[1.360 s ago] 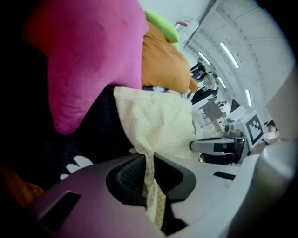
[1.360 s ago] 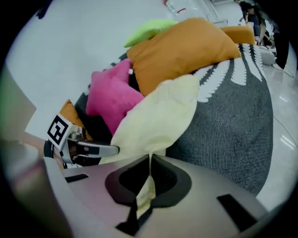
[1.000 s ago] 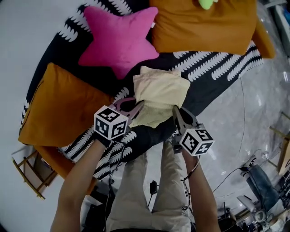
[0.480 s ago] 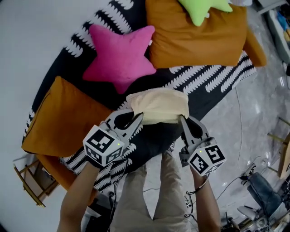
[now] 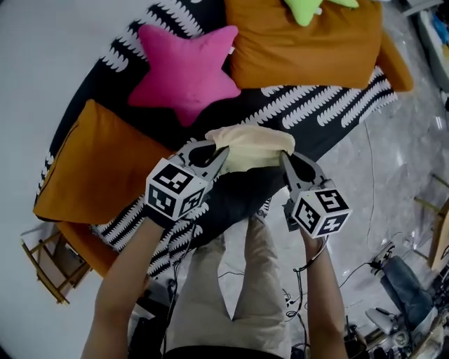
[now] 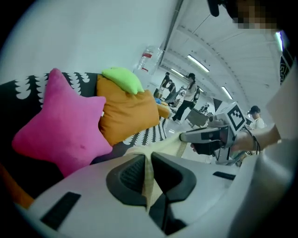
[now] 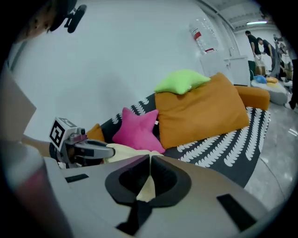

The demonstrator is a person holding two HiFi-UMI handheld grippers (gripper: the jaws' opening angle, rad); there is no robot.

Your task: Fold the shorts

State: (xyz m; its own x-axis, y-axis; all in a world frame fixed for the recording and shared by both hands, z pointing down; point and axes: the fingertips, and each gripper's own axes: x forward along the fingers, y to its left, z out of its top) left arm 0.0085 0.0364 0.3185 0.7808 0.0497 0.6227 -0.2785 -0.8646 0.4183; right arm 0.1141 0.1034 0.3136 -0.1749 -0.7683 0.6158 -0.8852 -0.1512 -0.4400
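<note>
Head view: cream shorts (image 5: 249,146) are hanging bunched btwn the two tools, over the near edge of the black-white rug (image 5: 337,105). Left gripper (image 5: 223,151) is gripping the fabric's left end and right gripper (image 5: 283,156) its right end, marker cubes facing the camera. Pink star pillow (image 5: 186,70) is lying on the rug beyond the shorts. Near orange cushion (image 5: 98,165) is sitting at the left. Far orange cushion (image 5: 302,42) is sitting at the top w/ a green star pillow (image 5: 316,8) on it. Person's legs (image 5: 238,294) are showing below the tools.

Left gripper view: dark pads are pressing together on a thin fold of the cream cloth, which is running up out of the pinch and across to the right gripper's tips. Pink star pillow is filling the left side, w/ the far orange cushion and green star pillow behind it. Clear bottle (image 6: 148,58) is standing against the wall; people are standing in the bg.

Right gripper view: pads are closing tight on a small wedge of cream fabric. The rest of the shorts is stretching left to the left gripper, whose tips are clamping the other end. Pillows and cushion are lying on the rug behind.
</note>
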